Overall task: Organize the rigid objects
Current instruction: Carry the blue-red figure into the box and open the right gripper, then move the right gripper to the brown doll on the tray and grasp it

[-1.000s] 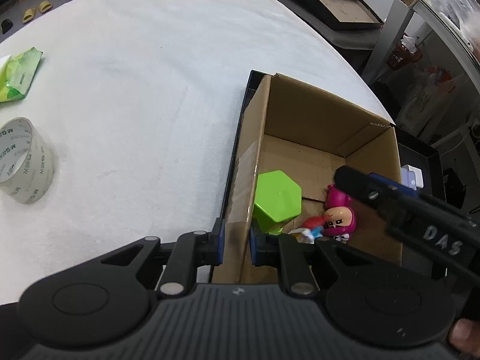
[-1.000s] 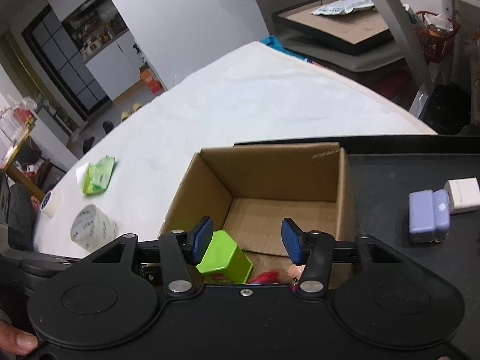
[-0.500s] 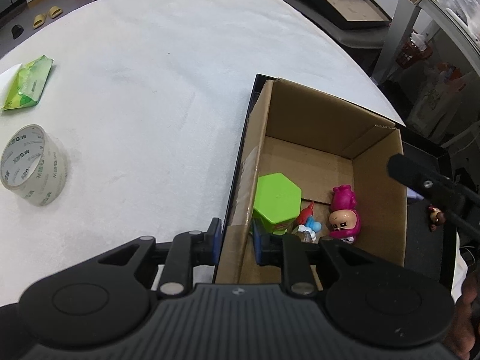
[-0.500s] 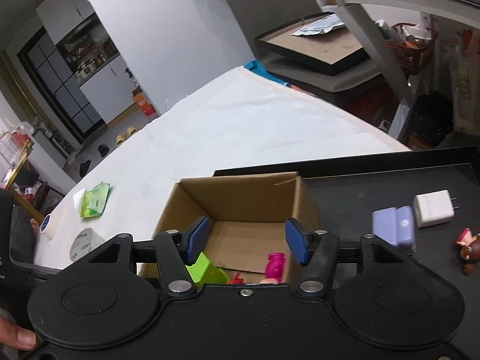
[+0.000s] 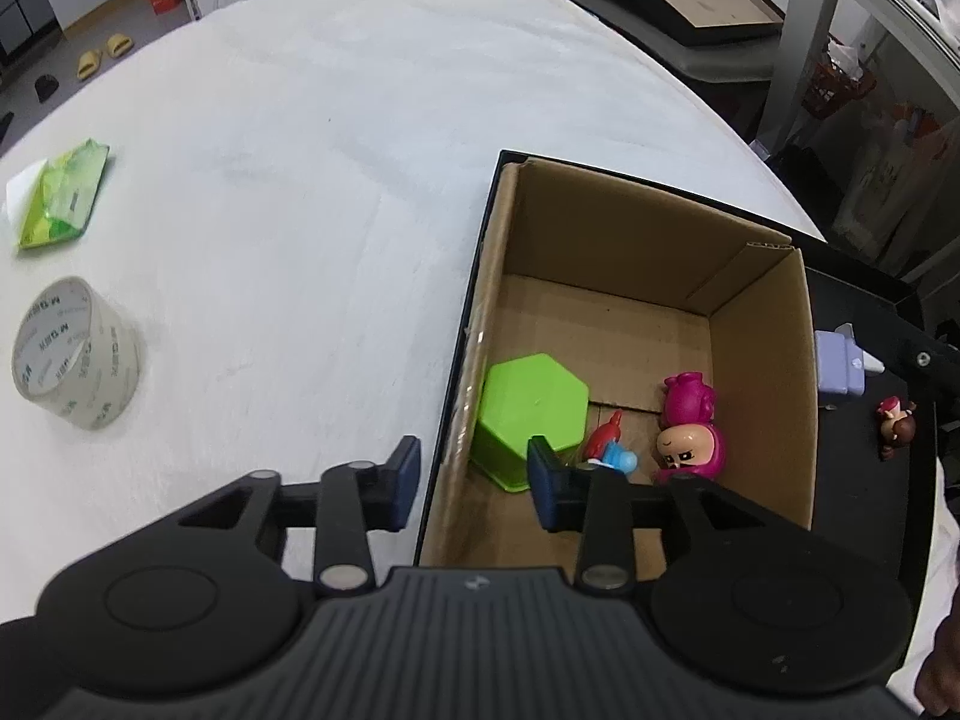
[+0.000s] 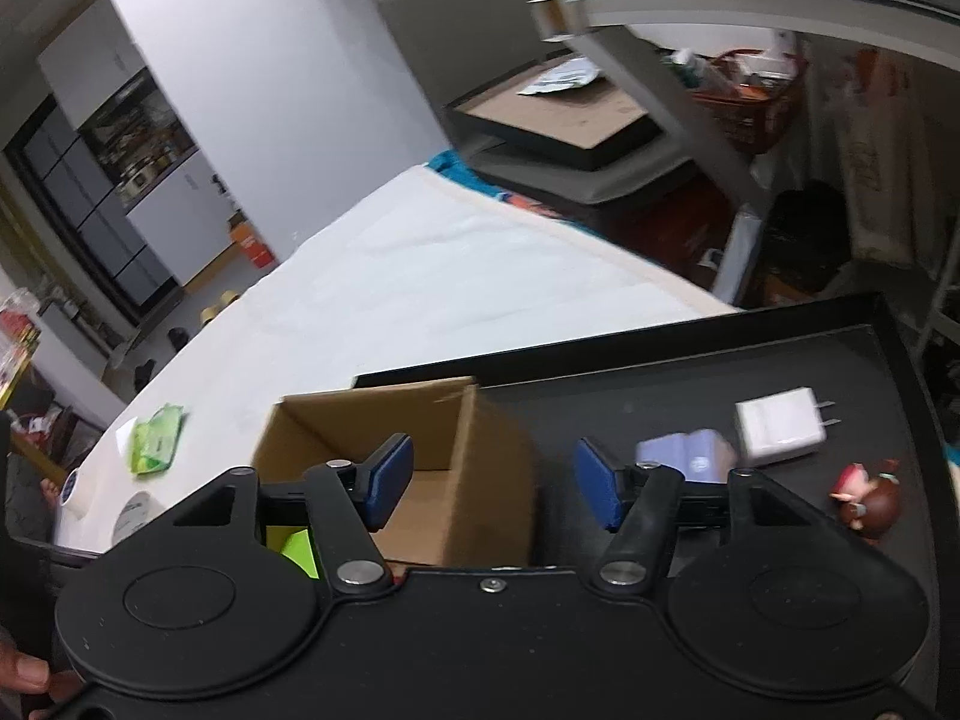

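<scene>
1. On the far left of the white desk [image 5: 312,192] lie a green packet [image 5: 60,195] and a tape roll [image 5: 75,354], both well apart from the box. Whether they belong to the tidying I cannot tell.
2. The left gripper [image 5: 474,471] has its jaws apart, straddling the box's near-left wall without clamping it; it holds nothing.
3. The cardboard box [image 5: 759,360] stands on the left part of a black tray [image 5: 864,480]. Inside, at the near end, sit a green hexagonal block [image 5: 528,414], a small red-and-blue toy [image 5: 612,453] and a pink figure [image 5: 690,426]. I judge these three as already put away.
4. The right gripper [image 6: 492,480] hovers over the box's right wall and the tray, jaws wide apart and empty.
5. Right of the box, on the bare tray, three things remain: a lilac block [image 6: 687,453] just beside the box, a white charger [image 6: 780,426] next to it, and a brown-haired figurine [image 6: 870,501] nearer and further right.
6. By this count the job looks about half done. The right gripper appears headed for the tray items, the lilac block being nearest its jaws, though the view there is blurred.
</scene>
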`<state>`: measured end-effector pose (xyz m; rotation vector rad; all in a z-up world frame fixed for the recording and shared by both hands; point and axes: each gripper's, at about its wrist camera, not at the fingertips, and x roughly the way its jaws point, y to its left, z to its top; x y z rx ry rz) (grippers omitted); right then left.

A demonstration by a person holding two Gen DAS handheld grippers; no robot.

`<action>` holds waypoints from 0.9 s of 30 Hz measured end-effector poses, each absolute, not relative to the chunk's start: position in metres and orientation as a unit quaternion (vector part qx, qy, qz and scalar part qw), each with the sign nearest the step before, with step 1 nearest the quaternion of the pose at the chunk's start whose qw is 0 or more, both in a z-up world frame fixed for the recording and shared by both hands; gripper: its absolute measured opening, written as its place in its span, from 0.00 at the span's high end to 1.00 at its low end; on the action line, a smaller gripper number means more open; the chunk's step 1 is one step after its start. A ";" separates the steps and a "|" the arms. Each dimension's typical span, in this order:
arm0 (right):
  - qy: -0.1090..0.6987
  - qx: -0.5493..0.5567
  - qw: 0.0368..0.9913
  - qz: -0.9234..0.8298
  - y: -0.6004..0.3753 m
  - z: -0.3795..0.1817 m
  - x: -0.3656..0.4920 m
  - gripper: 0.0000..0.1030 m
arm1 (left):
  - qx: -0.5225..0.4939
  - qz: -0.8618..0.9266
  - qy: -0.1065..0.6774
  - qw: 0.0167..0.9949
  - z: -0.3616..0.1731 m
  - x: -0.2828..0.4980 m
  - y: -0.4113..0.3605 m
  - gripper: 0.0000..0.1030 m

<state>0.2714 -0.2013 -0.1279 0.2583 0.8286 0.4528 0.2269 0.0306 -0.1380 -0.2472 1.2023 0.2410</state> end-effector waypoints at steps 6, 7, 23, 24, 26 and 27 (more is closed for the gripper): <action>0.408 0.126 0.890 0.160 -0.226 -0.141 0.276 0.35 | -0.105 0.109 0.573 0.805 -0.143 0.235 0.019 0.46; 0.412 0.125 0.890 0.149 -0.229 -0.144 0.277 0.33 | -0.107 0.109 0.574 0.804 -0.144 0.236 0.018 0.44; 0.444 0.097 0.890 0.036 -0.274 -0.188 0.287 0.17 | -0.054 0.144 0.576 0.803 -0.150 0.243 -0.012 0.30; 0.448 0.092 0.889 0.031 -0.276 -0.190 0.288 0.17 | -0.051 0.146 0.576 0.803 -0.150 0.243 -0.013 0.30; 0.453 0.093 0.886 0.027 -0.280 -0.197 0.291 0.17 | -0.047 0.151 0.575 0.803 -0.150 0.243 -0.016 0.29; 0.454 0.092 0.886 0.027 -0.280 -0.198 0.292 0.17 | -0.045 0.153 0.575 0.802 -0.150 0.243 -0.017 0.29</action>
